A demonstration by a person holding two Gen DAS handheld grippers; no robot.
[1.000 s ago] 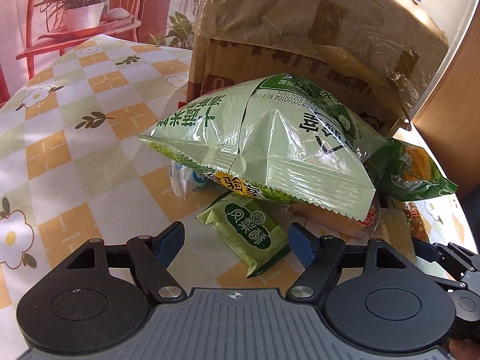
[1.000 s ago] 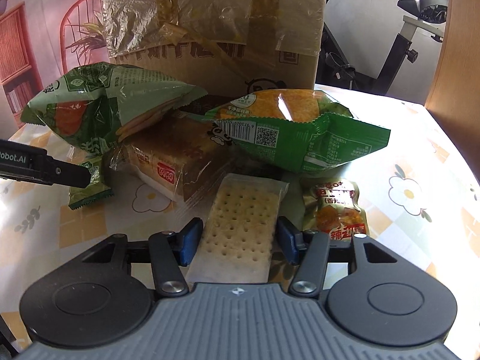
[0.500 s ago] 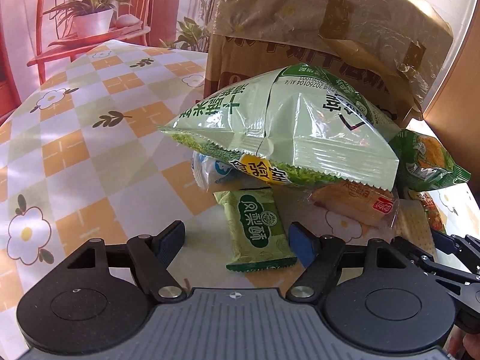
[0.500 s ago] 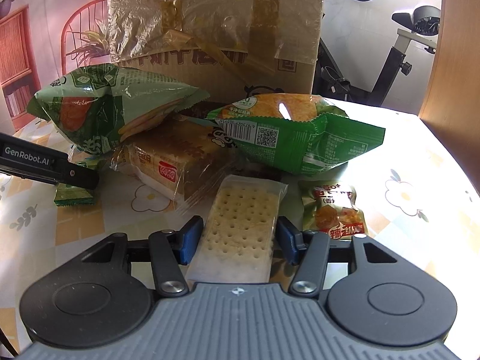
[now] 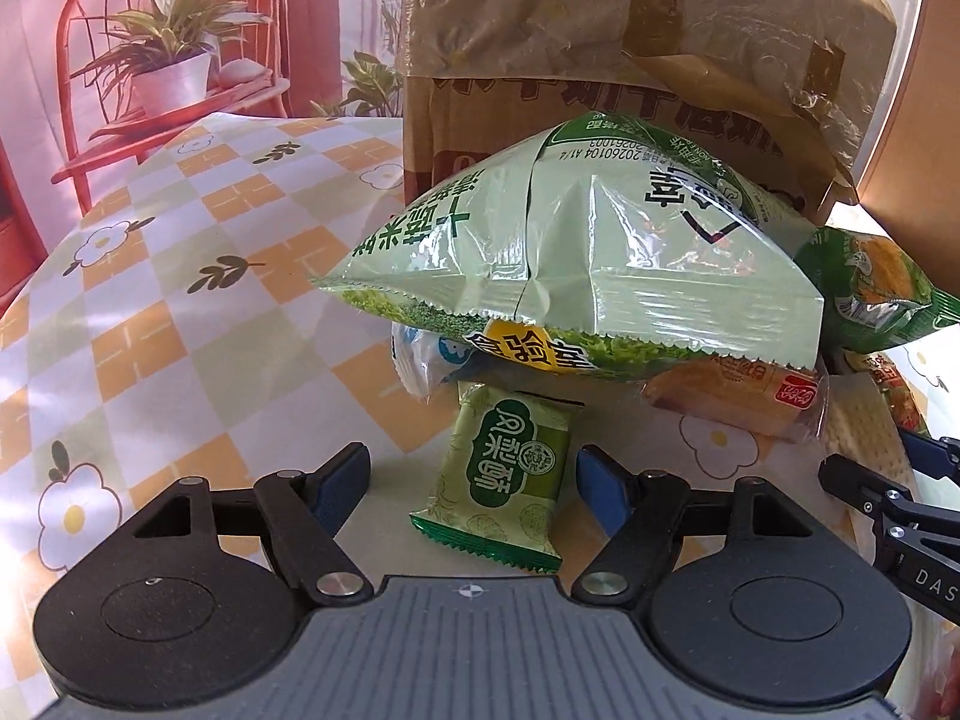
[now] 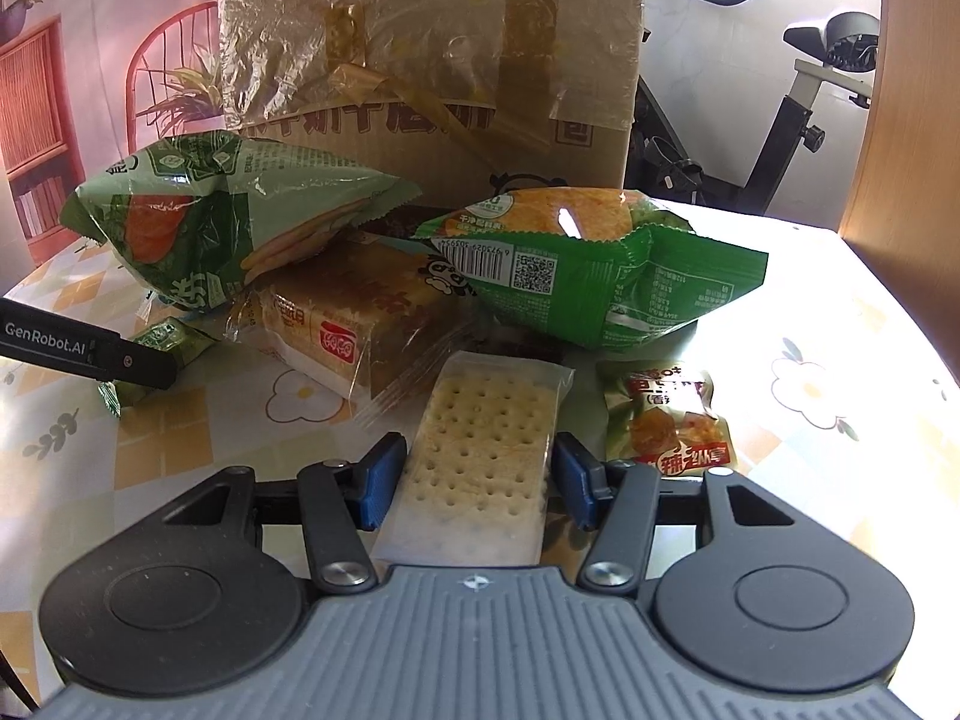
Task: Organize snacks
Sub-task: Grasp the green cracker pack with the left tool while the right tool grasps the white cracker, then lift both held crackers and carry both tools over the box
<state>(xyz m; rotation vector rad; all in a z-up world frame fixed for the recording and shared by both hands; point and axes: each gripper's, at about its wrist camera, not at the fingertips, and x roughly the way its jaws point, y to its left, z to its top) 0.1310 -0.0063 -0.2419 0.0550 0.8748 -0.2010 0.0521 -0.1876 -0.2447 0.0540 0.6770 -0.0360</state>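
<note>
Grippers both stood released, left gripper (image 5: 474, 474) around the pastry (image 5: 501, 471), right gripper (image 6: 474, 483) around the cracker (image 6: 480, 456); squeezing gently seemed wise.

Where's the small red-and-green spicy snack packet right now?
In the right wrist view, the spicy snack packet lies flat on the tablecloth, just right of the cracker pack and in front of the green chip bag.

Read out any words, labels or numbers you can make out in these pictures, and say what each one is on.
"GenRobot.AI": on the left gripper's arm.
"20260104 A1/4": upside down on the pale green snack bag.
"DAS": cut off, on the right gripper's body.
Chinese lettering on the small green packet, cardboard box and spicy snack packet: not transcribed.
Barcode digits on the green chip bag: too small.
</note>
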